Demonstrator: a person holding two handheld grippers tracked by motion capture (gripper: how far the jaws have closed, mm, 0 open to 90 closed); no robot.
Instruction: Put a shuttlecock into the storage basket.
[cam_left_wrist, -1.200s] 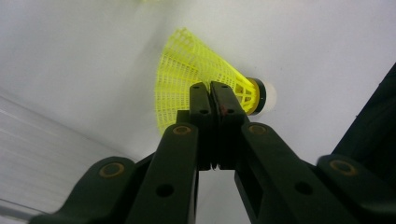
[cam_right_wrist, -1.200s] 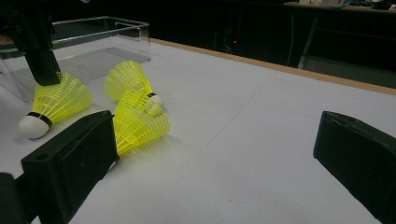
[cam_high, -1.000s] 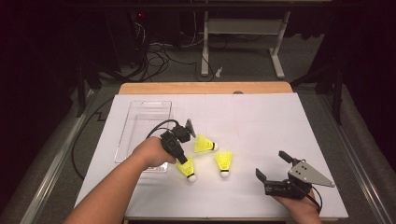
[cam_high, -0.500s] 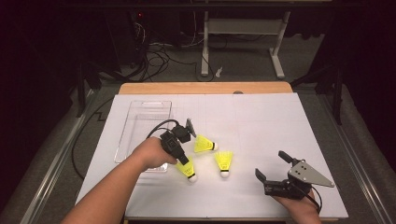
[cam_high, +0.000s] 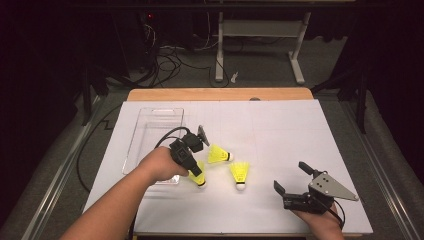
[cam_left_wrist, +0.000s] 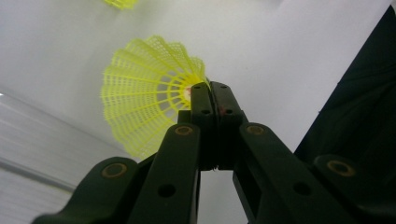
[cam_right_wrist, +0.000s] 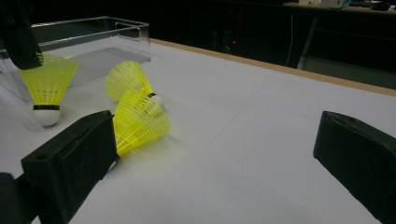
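Shuttlecock centre-left of high view, skirt rim pinched in clenched left gripper, cork down. Right gripper lower right, jaws spread, empty.

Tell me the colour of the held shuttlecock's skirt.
Yellow mesh; shuttlecock shows best in the left gripper view.

Lighting: overhead, bright on white table; surroundings were dark. Near jaws blurred; soft shadows, no glare.
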